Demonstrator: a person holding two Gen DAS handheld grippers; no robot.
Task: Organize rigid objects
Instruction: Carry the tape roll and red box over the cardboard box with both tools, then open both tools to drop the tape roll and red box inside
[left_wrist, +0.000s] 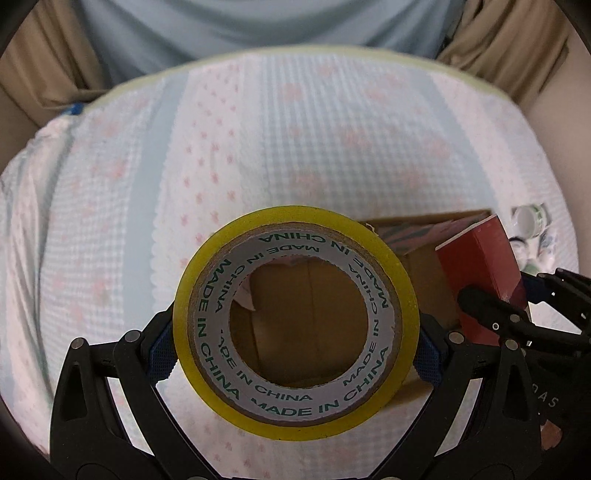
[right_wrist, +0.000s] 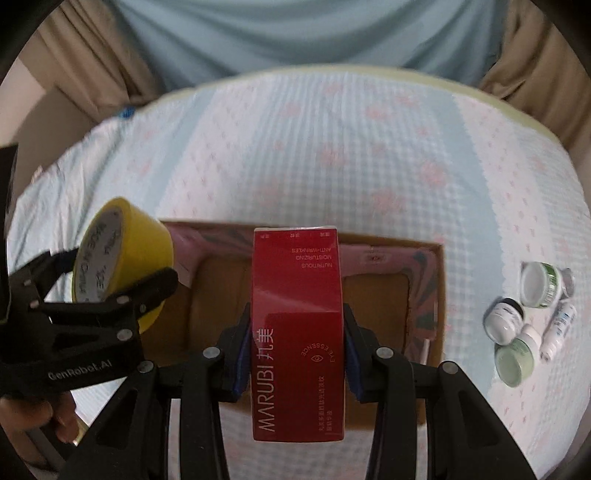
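My left gripper (left_wrist: 297, 354) is shut on a yellow tape roll (left_wrist: 391, 277), held upright above the left end of an open cardboard box (left_wrist: 424, 266). The roll also shows in the right wrist view (right_wrist: 144, 236) at the left. My right gripper (right_wrist: 295, 354) is shut on a red MARUBI box (right_wrist: 295, 302), held over the middle of the cardboard box (right_wrist: 441, 295). The red box also shows in the left wrist view (left_wrist: 476, 266), with the right gripper's fingers (left_wrist: 491, 306) around it.
The cardboard box sits on a bed with a pink-patterned checked cover (right_wrist: 332, 147). To the box's right lie small jars (right_wrist: 504, 319), a green-lidded jar (right_wrist: 515, 356), a white tub (right_wrist: 539, 284) and a tube (right_wrist: 557, 330). A person in a blue shirt (right_wrist: 295, 33) is beyond the bed.
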